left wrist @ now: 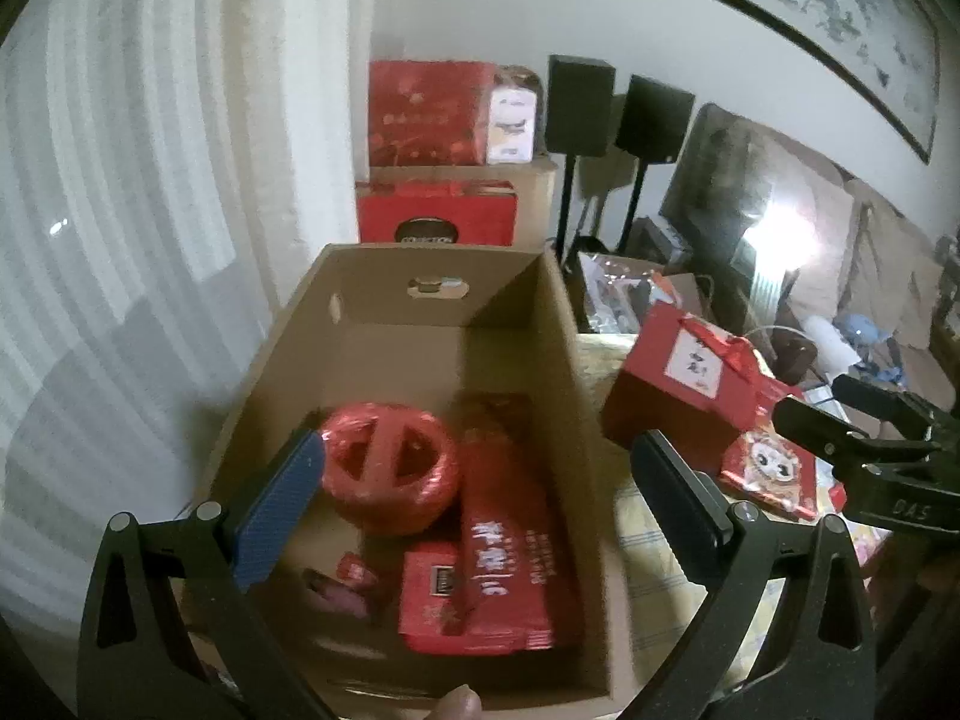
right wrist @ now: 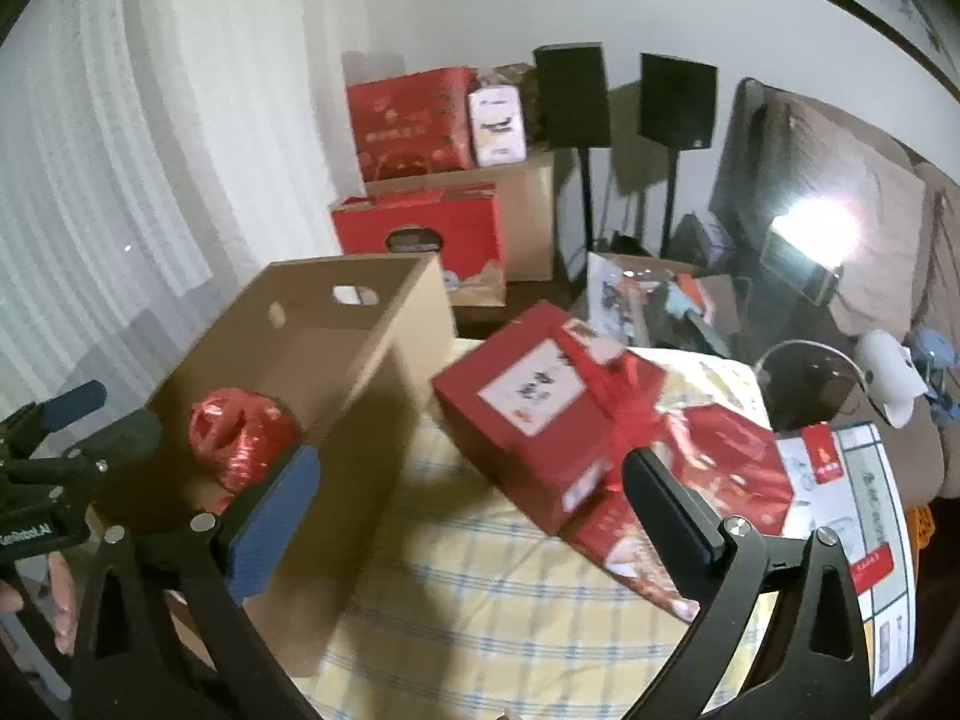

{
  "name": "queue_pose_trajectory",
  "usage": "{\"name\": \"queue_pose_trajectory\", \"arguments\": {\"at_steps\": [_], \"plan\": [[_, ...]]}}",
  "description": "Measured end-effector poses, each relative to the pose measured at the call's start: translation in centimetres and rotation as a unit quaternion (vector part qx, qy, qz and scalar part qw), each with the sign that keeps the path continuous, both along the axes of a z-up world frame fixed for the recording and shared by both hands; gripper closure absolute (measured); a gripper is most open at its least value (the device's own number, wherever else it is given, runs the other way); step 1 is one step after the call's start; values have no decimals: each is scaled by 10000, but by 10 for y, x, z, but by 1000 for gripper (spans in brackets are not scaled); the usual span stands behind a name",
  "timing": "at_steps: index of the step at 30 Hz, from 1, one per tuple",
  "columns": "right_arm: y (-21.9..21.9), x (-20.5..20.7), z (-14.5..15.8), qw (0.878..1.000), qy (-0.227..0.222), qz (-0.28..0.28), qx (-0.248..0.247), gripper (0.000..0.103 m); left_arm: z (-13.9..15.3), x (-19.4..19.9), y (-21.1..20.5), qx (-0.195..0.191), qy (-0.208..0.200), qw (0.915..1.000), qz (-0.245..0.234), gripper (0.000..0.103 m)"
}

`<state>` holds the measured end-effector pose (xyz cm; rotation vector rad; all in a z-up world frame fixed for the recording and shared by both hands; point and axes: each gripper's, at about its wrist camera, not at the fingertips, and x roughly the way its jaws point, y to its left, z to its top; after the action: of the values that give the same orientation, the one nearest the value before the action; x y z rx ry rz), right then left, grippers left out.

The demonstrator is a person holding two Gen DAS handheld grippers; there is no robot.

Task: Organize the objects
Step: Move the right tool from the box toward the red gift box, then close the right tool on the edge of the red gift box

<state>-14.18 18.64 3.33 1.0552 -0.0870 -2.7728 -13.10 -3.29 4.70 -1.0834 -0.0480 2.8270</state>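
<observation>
An open cardboard box [left wrist: 558,324] stands on a checked cloth [right wrist: 492,588]. Inside lie a round red foil-wrapped item [left wrist: 387,468], a long red packet with white characters [left wrist: 510,540] and a small red carton [left wrist: 432,594]. My left gripper [left wrist: 480,492] is open and empty above the box. A red gift box with a ribbon [right wrist: 540,408] lies on the cloth to the right of the cardboard box [right wrist: 384,372], on flat red packets [right wrist: 732,462]. My right gripper [right wrist: 474,498] is open and empty, hovering in front of the gift box. It also shows in the left wrist view [left wrist: 840,426].
Red gift boxes [left wrist: 432,114] are stacked on cardboard cartons by the back wall. Two black speakers on stands [left wrist: 579,108] and a dark screen [left wrist: 750,204] stand behind. A white curtain [left wrist: 120,210] hangs at the left. A printed white sheet [right wrist: 852,516] lies at the right.
</observation>
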Motion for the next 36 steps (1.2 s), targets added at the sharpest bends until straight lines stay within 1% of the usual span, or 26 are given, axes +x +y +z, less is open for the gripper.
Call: {"name": "queue_pose_trajectory", "arguments": {"at_steps": [8, 12, 16, 19, 23, 25, 31, 36], "plan": [[43, 10, 0, 9994, 9, -325, -69, 1, 4, 4, 32, -21, 109, 9997, -233, 0], [65, 16, 1, 9980, 7, -629, 40, 1, 6, 6, 48, -32, 187, 9994, -307, 0], [82, 20, 1, 9975, -2, -701, 39, 1, 8, 6, 62, 75, 191, 9989, -429, 0], [92, 24, 0, 9969, 2, -783, 108, 1, 7, 6, 75, 43, 204, 9984, -521, 0], [107, 26, -6, 9959, -77, -895, 139, 1, 4, 5, 95, -51, 193, 9975, -672, 0], [116, 27, -8, 9956, -118, -933, 65, 1, 2, 4, 102, -49, 184, 9972, -727, 0], [135, 31, -14, 9938, -172, -1099, 72, 1, -6, 1, 121, 16, 149, 9961, -871, 0], [151, 32, -22, 9923, -253, -1215, 29, 1, -17, 0, 142, 13, 57, 9941, -1081, 0]]}}
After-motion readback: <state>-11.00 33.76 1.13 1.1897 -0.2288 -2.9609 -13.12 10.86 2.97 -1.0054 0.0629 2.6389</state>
